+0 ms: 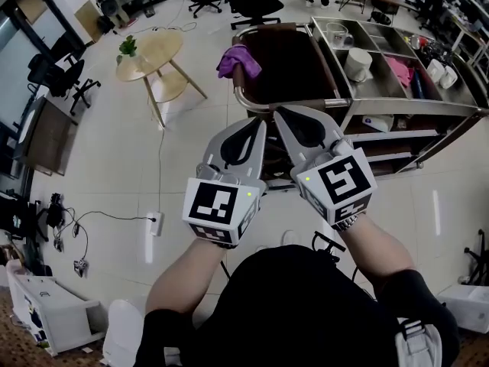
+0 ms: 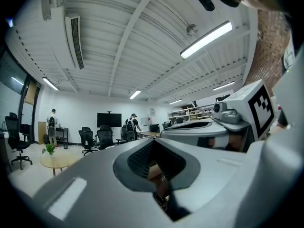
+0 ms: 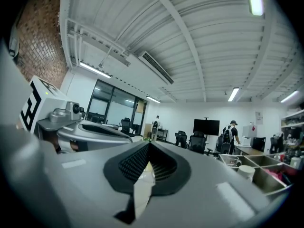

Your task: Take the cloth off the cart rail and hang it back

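Purple cloth hangs bunched over the steel cart rail, at the near left corner of the cart, with folds falling on both sides of the tube. That is where the task wants it in the end, and also where it would hang before being lifted, so the scene fits either stage.

Both grippers are held close to the person's body, side by side, and point roughly level toward the cart. The left gripper has its jaws together with nothing between them. The right gripper is closed the same way and is also empty.

From the jaws the cloth lies ahead and a little to the left, well apart from both tips. It sits on the left gripper's side, though neither tip is clearly the nearer. The rail under it runs away from the person, and the cloth drapes across that line. As a bunched lump it has no clear long axis of its own. Neither gripper view shows the cloth.

By count there is one cloth, one cart and two grippers. One round wooden table stands off to the left.
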The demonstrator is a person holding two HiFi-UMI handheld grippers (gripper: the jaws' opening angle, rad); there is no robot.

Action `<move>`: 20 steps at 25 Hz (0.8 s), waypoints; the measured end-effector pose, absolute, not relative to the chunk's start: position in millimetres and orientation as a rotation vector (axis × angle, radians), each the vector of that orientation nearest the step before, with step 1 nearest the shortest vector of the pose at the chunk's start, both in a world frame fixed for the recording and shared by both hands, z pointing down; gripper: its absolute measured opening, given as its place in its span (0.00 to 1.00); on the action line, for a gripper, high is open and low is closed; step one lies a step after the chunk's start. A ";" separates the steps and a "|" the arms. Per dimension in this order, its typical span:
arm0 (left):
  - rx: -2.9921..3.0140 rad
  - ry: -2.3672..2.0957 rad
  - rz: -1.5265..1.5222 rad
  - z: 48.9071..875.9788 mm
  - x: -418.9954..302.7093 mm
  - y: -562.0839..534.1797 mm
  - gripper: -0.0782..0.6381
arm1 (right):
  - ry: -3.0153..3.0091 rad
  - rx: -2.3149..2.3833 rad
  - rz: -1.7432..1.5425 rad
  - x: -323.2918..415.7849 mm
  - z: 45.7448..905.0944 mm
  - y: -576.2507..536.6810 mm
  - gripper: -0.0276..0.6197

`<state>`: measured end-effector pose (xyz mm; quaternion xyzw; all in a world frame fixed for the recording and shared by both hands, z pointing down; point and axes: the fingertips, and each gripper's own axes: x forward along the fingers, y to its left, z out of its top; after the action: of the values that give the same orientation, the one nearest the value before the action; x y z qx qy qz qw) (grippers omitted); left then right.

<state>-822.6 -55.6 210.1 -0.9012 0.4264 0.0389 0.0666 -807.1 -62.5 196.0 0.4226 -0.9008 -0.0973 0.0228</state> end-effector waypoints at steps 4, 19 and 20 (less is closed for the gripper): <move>-2.723 1.281 0.138 205.6 -831.6 -49.3 0.11 | -2.781 1.315 -0.295 -813.9 195.4 -54.2 0.05; -2.696 1.326 0.137 205.2 -793.4 -54.3 0.11 | -2.810 1.268 -0.347 -776.2 192.2 -53.8 0.04; -2.695 1.329 0.135 205.3 -791.7 -55.4 0.11 | -2.811 1.265 -0.341 -774.8 192.6 -54.6 0.04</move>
<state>-791.7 -55.4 205.3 -0.8940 0.4407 0.0448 0.0669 -774.8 -54.6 192.6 0.4078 -0.9062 -0.1099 0.0202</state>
